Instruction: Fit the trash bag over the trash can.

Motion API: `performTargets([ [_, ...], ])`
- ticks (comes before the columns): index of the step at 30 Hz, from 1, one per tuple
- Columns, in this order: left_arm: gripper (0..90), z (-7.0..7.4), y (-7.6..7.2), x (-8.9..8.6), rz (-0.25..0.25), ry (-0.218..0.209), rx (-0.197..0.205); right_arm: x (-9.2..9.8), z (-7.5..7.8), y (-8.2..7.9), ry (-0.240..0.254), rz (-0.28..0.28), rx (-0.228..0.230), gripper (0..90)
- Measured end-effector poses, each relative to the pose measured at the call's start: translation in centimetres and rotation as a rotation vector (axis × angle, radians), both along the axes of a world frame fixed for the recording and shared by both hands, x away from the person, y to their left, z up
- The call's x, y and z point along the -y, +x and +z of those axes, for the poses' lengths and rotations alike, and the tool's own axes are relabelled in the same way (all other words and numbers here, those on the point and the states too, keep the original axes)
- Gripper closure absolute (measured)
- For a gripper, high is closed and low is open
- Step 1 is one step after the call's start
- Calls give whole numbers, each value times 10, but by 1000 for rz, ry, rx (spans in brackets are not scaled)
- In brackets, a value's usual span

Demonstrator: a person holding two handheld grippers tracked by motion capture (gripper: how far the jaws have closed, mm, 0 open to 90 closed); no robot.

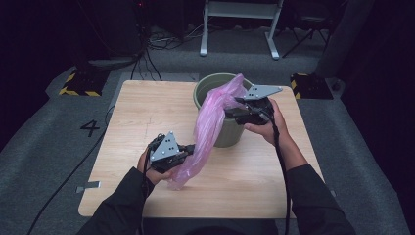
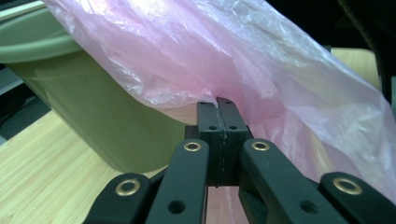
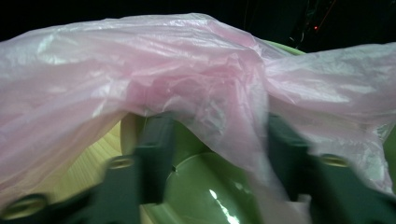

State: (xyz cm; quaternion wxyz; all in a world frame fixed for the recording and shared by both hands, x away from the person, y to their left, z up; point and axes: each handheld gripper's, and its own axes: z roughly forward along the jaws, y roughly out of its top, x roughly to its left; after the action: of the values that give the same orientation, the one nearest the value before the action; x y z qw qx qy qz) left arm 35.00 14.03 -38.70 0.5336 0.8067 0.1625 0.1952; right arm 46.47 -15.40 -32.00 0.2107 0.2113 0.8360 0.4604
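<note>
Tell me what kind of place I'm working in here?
Probably a lab or recording studio, not a home: a lone wooden table on grey carpet, hazard-striped floor blocks, loose cables, and a metal stand frame behind.

There is one pink plastic bag (image 1: 208, 132) and one green bin (image 1: 230, 127), both on one wooden table (image 1: 132, 122). Two grippers are counted: the left gripper (image 1: 188, 148) and the right gripper (image 1: 230, 111), each carrying one grey three-cornered plate and one trailing cable, so two plates and two cables. Two hands and two dark sleeves come in from the near edge. On the floor beyond the table stand two blocks with yellow-and-black stripes (image 1: 80, 83), one at each far corner, and one painted number four (image 1: 90, 128).
</note>
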Motion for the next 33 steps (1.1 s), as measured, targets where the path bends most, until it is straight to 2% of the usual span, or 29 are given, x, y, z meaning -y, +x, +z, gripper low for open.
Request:
performTargets([
  [1, 900, 1, 0, 0, -2, -1, 2, -1, 0, 2, 9, -5, -11, 606],
  [4, 900, 8, 3, 4, -6, -1, 10, -6, 1, 5, -9, -37, -10, 641],
  [6, 900, 13, 7, 6, -2, 13, 14, -12, 2, 7, -22, -58, -14, 550],
  [8, 900, 16, 10, 8, 2, 14, 14, -16, 3, 8, -38, -91, -16, 364],
  [9, 900, 18, 12, 8, 3, 13, 13, -18, 4, 8, -52, -121, -9, 326],
  [10, 900, 20, 14, 8, 7, 4, 12, -18, 4, 7, -54, -123, -8, 323],
  [12, 900, 23, 16, 7, 19, -16, 8, -17, 7, 4, -57, -72, -21, 252],
  [14, 900, 25, 18, 5, 33, -24, 5, -15, 9, 0, -68, -7, -36, 239],
  [17, 900, 27, 21, 1, 54, -35, -6, -10, 9, -5, -84, 31, -43, 222],
  [19, 900, 27, 22, -2, 64, -32, -8, -5, 10, -6, -73, 28, -43, 227],
  [21, 900, 28, 23, -4, 70, -29, -12, 2, 12, -6, -40, 35, -45, 274],
  [22, 900, 28, 24, -5, 68, -33, -17, 6, 13, -6, -27, 33, -46, 370],
  [24, 900, 29, 26, -7, 69, -38, -27, 11, 14, -6, -25, 45, -30, 443],
  [26, 900, 30, 28, -9, 69, -47, -33, 15, 17, -7, -33, 53, -4, 567],
  [28, 900, 30, 28, -10, 63, -52, -37, 17, 19, -8, -13, 68, 8, 650],
  [30, 900, 30, 28, -10, 62, -46, -34, 18, 21, -8, -17, 46, 25, 777],
  [33, 900, 32, 28, -9, 56, -51, -29, 15, 16, 0, -17, 20, -9, 879],
])
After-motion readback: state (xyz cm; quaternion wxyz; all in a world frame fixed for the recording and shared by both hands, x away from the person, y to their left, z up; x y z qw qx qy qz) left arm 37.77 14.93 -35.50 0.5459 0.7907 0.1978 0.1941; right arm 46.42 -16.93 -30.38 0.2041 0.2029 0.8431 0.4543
